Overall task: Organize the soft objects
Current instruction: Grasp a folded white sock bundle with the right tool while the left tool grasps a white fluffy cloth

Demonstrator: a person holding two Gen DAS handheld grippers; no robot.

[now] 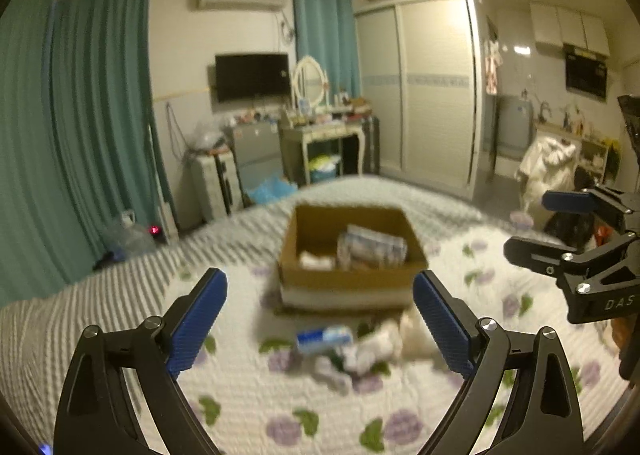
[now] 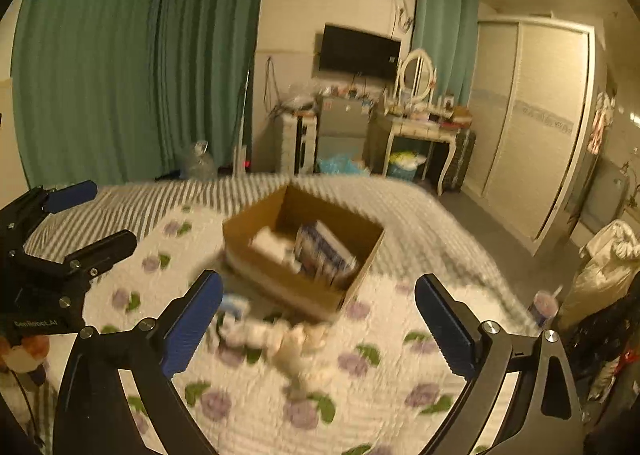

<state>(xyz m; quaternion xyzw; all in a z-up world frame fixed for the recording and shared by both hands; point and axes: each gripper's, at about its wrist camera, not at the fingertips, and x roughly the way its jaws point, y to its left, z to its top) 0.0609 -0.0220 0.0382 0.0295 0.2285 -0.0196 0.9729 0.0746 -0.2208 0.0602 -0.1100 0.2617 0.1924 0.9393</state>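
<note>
A brown cardboard box [image 1: 352, 279] sits on the floral bedspread [image 1: 248, 407] and holds a blue-and-white tissue pack [image 1: 372, 249] and a white soft item [image 1: 316, 260]. In front of it lies a blurred heap of soft things: a blue tissue packet [image 1: 324, 338] and white socks or cloths [image 1: 372, 351]. My left gripper [image 1: 320, 319] is open and empty above the heap. My right gripper [image 2: 318, 319] is open and empty over the same heap [image 2: 288, 339], with the box [image 2: 296, 291] just beyond. Each gripper shows in the other's view, the right [image 1: 568, 231] and the left [image 2: 80, 215].
A grey striped blanket [image 1: 120, 295] covers the bed's far side. Beyond the bed stand green curtains [image 1: 92, 135], a dressing table with mirror [image 1: 320, 127], a wall TV [image 1: 252, 75] and a sliding wardrobe [image 1: 424, 95]. A plush toy [image 2: 20, 351] lies at the bed's left edge.
</note>
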